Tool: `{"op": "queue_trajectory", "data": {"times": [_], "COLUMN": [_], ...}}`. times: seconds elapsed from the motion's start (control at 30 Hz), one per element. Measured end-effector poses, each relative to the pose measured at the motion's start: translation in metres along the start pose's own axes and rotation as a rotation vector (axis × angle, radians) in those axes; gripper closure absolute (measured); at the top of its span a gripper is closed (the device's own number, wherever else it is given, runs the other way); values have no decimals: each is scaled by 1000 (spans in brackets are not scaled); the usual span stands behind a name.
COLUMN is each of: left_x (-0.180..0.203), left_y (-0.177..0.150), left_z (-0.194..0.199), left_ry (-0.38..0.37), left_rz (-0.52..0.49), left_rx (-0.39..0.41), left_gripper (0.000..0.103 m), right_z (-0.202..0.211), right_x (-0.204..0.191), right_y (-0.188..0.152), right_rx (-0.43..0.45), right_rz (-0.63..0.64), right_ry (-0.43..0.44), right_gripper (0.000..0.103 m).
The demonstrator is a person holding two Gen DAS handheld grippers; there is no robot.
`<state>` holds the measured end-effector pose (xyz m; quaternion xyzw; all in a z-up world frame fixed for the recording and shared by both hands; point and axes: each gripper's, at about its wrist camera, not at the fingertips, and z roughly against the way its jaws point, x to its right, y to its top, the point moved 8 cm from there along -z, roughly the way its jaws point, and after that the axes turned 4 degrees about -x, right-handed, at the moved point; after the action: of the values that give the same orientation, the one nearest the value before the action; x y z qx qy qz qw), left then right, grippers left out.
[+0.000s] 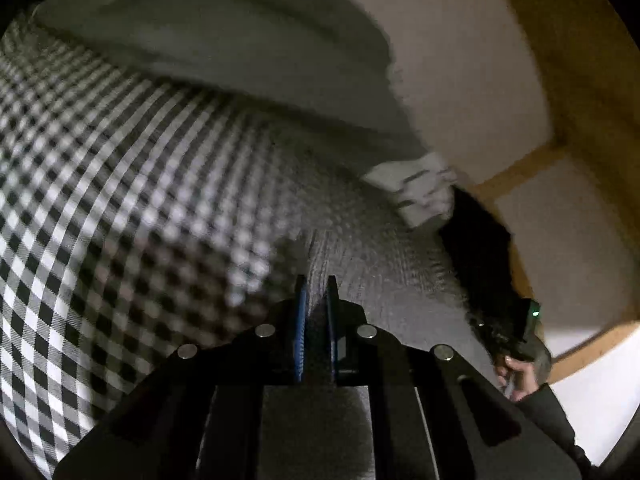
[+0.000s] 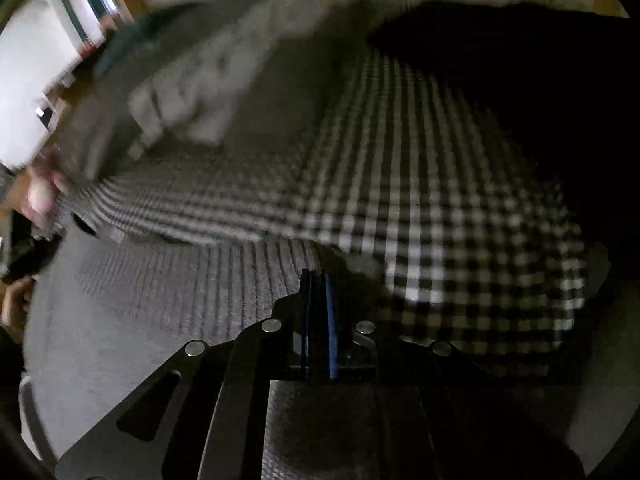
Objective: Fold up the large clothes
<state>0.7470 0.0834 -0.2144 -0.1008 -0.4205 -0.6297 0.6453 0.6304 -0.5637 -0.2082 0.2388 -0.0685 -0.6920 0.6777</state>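
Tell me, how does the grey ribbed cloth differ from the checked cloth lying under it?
The grey ribbed cloth is one plain colour with fine ridges; the checked cloth has bold black and white squares. The grey ribbed cloth is pinched by the left gripper and the right gripper; the checked cloth lies spread beneath, gripped by neither. Both are soft fabrics, blurred here.

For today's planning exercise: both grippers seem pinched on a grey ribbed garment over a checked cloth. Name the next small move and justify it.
Probably carry both held edges forward together: the left gripper and right gripper each pinch the grey ribbed garment, which lies unfolded across the checked cloth.
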Motion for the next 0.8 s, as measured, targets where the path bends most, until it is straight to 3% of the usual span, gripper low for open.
{"op": "queue_trajectory", "data": {"times": [0.07,0.1,0.13,0.2,0.23,0.27,0.37,0.47,0.53,0.57,0.6,0.67,0.7,0.77,0.8], "left_x": [-7,-7,-6,6,13,17,40,40,32,32,30,21,9,-2,-2], "left_y": [-5,-7,-8,-6,-5,-5,-17,-52,-90,-99,-107,-106,-100,-97,-99], "left_z": [-7,-6,-4,9,19,26,73,74,50,43,37,34,36,36,36], "left_ry": [39,52,56,19,3,-6,-62,-104,-95,-89,-88,-55,-23,-55,-31], "left_rz": [-17,-24,-32,-59,-84,-106,-211,-195,-167,-166,-160,-116,-66,-19,-49], "left_rx": [-45,-49,-52,-41,-32,-25,0,-111,-249,-268,-273,-218,-194,-186,-193], "left_gripper": [92,79,58,36,19,13,9,7,7,7,7,43,60,67,70], "right_z": [-1,7,15,46,66,82,106,88,65,56,56,60,62,57,52], "right_x": [-5,-7,-5,3,6,8,16,14,6,4,5,15,24,35,40], "right_y": [3,3,4,7,5,-1,-36,-71,-95,-98,-100,-90,-84,-83,-85], "right_rx": [-4,3,15,80,106,111,46,-81,-160,-150,-133,-68,-28,-17,-23], "right_rz": [11,20,20,-9,-19,-10,49,101,135,137,130,70,40,34,29], "right_ry": [10,23,20,13,36,59,60,75,87,75,67,80,71,29,10], "right_gripper": [89,79,69,22,15,12,12,16,37,49,70,94,94,95,95]}}
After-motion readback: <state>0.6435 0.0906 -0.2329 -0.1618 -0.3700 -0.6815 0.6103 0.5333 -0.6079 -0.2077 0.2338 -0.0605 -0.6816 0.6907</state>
